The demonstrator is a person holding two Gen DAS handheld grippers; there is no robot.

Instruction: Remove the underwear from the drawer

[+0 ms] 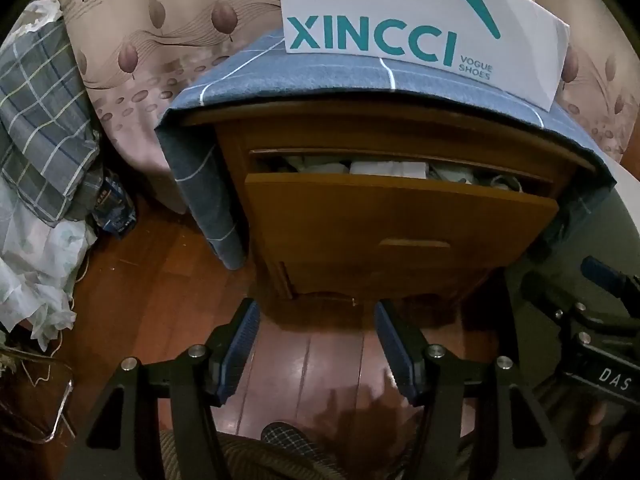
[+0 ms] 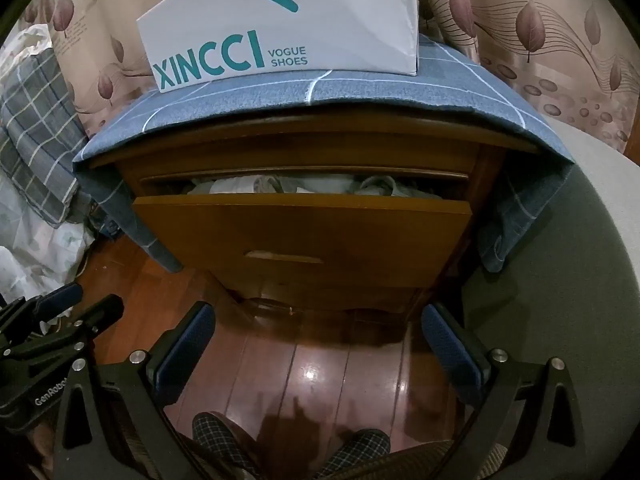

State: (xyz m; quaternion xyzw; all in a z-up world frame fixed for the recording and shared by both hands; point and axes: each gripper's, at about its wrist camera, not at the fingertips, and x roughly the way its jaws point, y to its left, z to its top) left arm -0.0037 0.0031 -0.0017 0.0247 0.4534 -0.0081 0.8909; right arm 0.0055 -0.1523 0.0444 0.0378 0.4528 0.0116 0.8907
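We hold both grippers above a glossy wooden floor, facing a wooden nightstand draped with a blue checked cloth. Behind it hangs a leaf-patterned curtain. From the left wrist we see a heap at the far left that the right wrist only clips: a plaid pillow lying over crumpled white bedding, with a wire-framed object at the lower edge that we cannot identify. From the right wrist we see instead a broad grey-green surface with a pale rim beside the nightstand, which shows only as a sliver in the left view.

On the cloth stands a white shoe box printed XINCCI VOGUE SHOES. Below it the drawer is pulled partway out, its front tilted towards us, a recessed handle low on the panel. The underwear lies inside the drawer, pale folded and bunched pieces visible in the gap above the front panel; we cannot tell the single garments apart.

Our left gripper has its jaws partly apart with nothing between them, only floor beyond. Our right gripper has its jaws spread wide, also with nothing between them. Each view catches the other gripper at its edge. Both hang well short of the drawer. At the bottom of the right view are two checked slippers; the left view shows only one.
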